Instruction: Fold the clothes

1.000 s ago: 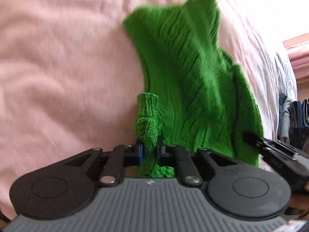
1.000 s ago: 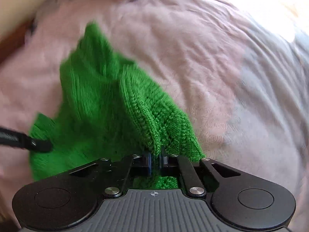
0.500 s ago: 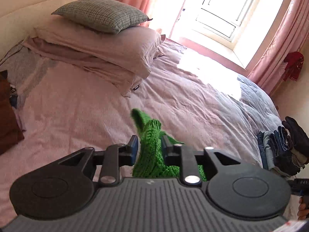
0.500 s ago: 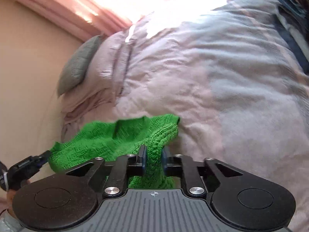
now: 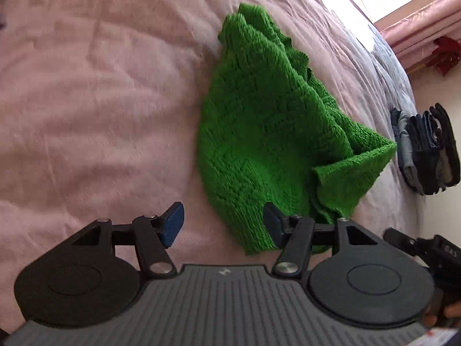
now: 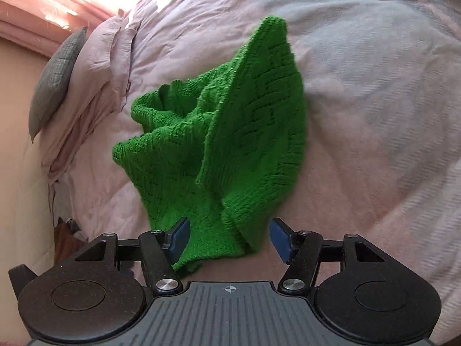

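A green knitted garment [image 5: 268, 132] lies crumpled in a loose heap on the pink bedspread [image 5: 95, 92]. My left gripper [image 5: 223, 226] is open just above its near edge, with nothing between the blue pads [image 5: 173, 225]. In the right wrist view the same green garment [image 6: 230, 144] rises in ridged folds. My right gripper [image 6: 229, 238] is open too, its jaws spread either side of the garment's near corner without gripping it. Part of the right gripper [image 5: 426, 253] shows at the lower right of the left wrist view.
A stack of dark folded clothes [image 5: 426, 150] sits at the bed's right edge. Pillows [image 6: 95, 66] and a grey checked cushion [image 6: 54, 77] lie at the head of the bed. Pink curtains [image 5: 423, 26] and a red item [image 5: 443, 54] are by the wall.
Both grippers were shut on the green garment and lifted it; now both have opened and the garment has dropped into a heap on the bed.
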Available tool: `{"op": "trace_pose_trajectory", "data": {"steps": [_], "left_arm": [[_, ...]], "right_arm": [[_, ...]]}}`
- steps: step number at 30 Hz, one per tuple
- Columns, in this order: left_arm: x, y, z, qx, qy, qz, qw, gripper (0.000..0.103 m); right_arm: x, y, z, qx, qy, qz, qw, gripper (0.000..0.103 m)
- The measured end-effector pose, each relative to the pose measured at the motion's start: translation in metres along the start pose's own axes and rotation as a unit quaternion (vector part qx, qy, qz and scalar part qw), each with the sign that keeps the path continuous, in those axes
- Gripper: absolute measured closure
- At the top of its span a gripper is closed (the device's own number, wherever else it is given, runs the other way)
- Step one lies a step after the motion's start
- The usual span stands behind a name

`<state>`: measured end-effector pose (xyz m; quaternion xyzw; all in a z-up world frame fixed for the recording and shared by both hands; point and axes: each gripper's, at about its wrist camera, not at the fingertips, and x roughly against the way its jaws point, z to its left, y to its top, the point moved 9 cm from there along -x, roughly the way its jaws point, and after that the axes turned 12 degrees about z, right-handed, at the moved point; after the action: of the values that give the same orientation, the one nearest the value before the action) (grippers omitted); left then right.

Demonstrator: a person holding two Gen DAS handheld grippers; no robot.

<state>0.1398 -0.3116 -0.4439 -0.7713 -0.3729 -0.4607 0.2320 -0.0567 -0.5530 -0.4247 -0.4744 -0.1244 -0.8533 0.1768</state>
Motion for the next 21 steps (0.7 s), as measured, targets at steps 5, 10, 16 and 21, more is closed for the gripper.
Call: {"op": "trace_pose_trajectory", "data": {"steps": [5, 10, 16, 21], "left_arm": [[-0.045, -0.004, 0.0, 0.094, -0.077, 0.017, 0.9925, 0.041], [-0.063, 0.01, -0.004, 0.128, -0.104, -0.01, 0.9862, 0.092], [0.004, -0.029, -0.024, -0.03, -0.021, -0.076, 0.9965, 0.092], [-0.007, -0.048, 0.008, -0.015, 0.001, -0.072, 0.9973, 0.092]], "right_arm": [[-0.025, 0.029, 0.01, 0.003, -0.02, -0.025, 0.999, 0.044], [-0.021, 0.032, -0.005, -0.017, -0.009, -0.017, 1.0, 0.044], [-0.024, 0.029, 0.016, -0.013, 0.029, -0.003, 0.999, 0.044], [-0.085, 0.029, 0.006, -0.025, -0.092, 0.037, 0.995, 0.045]]}}
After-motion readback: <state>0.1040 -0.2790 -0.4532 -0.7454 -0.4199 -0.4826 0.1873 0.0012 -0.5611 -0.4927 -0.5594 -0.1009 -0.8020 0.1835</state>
